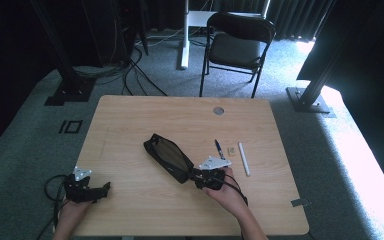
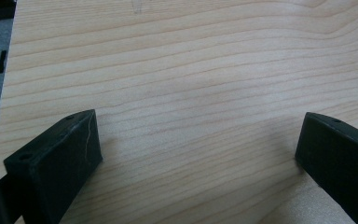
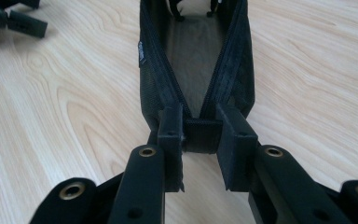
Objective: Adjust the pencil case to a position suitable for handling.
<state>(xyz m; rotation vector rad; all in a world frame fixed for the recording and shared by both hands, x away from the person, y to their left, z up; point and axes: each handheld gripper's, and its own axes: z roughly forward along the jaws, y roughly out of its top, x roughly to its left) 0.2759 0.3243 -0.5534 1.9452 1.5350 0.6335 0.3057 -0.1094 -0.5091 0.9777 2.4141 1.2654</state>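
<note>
The right gripper (image 3: 200,140) has its two black jaws clamped on the end tab of a long black fabric zip pouch (image 1: 167,156), which lies unzipped on the light wooden table (image 1: 130,120), a little toward the near-right from the middle, running diagonally from the centre down to the person's right hand (image 1: 230,192). To my eye the work in hand is dragging or steadying that pouch by its end, and the way to do it well is to keep the pull low and along the pouch's own length, so the soft cloth slides flat instead of folding or twisting. The grip sits only on the narrow tab below where the two zipper lines meet, so a sharp tug could slip it out; a slow, even draw looks safer.

The left gripper (image 1: 87,189) rests near the table's near-left corner, jaws wide apart with bare wood between them, well away from the pouch.

The pouch itself is slim and limp, its mouth gaping open along the zip, with a dark lining showing inside. Just beyond it toward the right edge lie a dark pen (image 1: 219,149), a small pale eraser-like block (image 1: 232,150) and a white stick-shaped marker (image 1: 243,159), all apart from the pouch.
</note>
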